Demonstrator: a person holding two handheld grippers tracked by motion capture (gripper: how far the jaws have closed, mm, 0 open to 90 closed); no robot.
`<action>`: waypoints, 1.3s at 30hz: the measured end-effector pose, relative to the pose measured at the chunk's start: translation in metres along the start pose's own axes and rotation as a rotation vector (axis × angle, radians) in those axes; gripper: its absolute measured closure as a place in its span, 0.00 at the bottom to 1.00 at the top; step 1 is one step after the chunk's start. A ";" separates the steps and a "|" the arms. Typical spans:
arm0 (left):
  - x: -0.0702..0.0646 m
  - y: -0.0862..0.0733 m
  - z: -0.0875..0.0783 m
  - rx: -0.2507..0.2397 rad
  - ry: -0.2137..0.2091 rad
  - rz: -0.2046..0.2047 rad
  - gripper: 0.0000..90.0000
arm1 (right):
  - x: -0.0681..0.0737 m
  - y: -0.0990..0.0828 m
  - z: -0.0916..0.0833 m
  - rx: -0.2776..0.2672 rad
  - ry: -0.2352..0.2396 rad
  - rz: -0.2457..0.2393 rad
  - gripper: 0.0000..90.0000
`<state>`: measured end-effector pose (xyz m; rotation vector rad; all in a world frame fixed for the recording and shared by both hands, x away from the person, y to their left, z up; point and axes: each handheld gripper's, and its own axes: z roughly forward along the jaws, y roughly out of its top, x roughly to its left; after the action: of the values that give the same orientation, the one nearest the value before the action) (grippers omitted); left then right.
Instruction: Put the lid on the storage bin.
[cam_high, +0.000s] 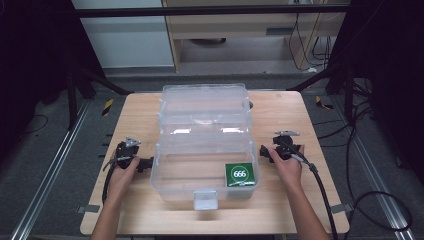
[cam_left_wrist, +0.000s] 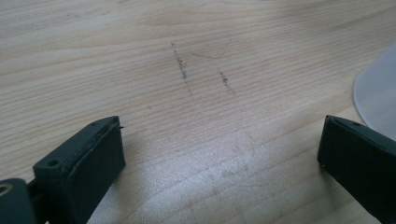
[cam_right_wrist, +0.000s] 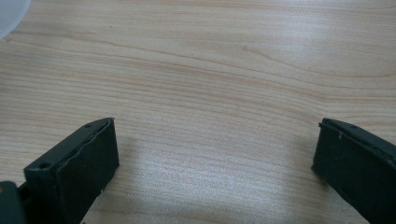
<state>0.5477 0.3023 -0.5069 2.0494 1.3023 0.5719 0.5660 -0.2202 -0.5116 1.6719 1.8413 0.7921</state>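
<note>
A clear plastic tiered box (cam_high: 205, 135) stands open in the middle of the wooden table (cam_high: 140, 115), with a green square card marked 666 (cam_high: 240, 174) in its front tray. My left gripper (cam_high: 144, 164) rests on the table just left of the box, held by a hand. My right gripper (cam_high: 264, 152) rests just right of the box. In the left gripper view the left gripper (cam_left_wrist: 219, 154) stands open over bare wood, with a corner of the box (cam_left_wrist: 378, 93) at the right. In the right gripper view the right gripper (cam_right_wrist: 215, 149) is open with nothing between its jaws.
The box has a white latch (cam_high: 205, 199) at its front, near a notch in the table's front edge. A cable (cam_high: 325, 195) trails from the right gripper over the table's right side. Dark stands and cables lie on the floor around the table.
</note>
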 end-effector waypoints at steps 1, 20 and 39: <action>0.000 0.000 -0.001 0.001 0.001 0.005 0.01 | 0.000 0.000 0.000 0.000 0.002 -0.002 0.00; 0.005 0.010 -0.034 -0.085 0.012 0.059 0.06 | -0.006 0.009 -0.053 -0.011 -0.098 -0.315 0.13; -0.007 0.017 -0.079 -0.118 -0.098 0.166 0.04 | 0.003 0.052 -0.133 -0.024 0.066 -0.512 0.26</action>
<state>0.5040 0.3123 -0.4391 2.0721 1.0250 0.5996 0.5059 -0.2239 -0.3818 1.0882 2.1613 0.6467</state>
